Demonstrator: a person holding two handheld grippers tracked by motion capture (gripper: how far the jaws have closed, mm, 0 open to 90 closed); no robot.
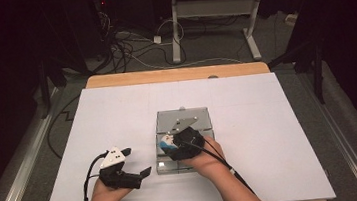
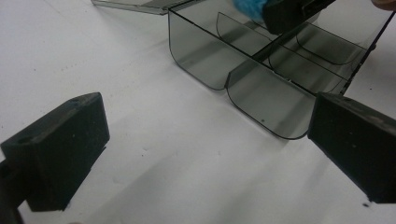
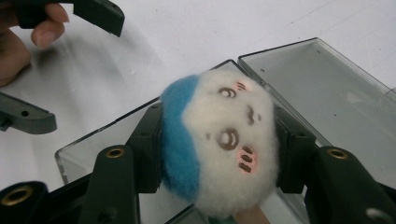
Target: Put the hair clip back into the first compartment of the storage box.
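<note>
Fluffy white-and-blue toy is sitting squeezed between the right gripper's jaws | it is hanging right over the grey box, near its front pockets | left gripper is waiting wide open on the table, holding nothing, just left of the box | right hand is nearer.

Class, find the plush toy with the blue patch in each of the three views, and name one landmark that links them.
High view: plush toy, centre, in the right gripper.
Left gripper view: blue fluff, top edge.
Right gripper view: plush toy, centre, between the jaws.
Shared landmark: smoky clear box.
</note>
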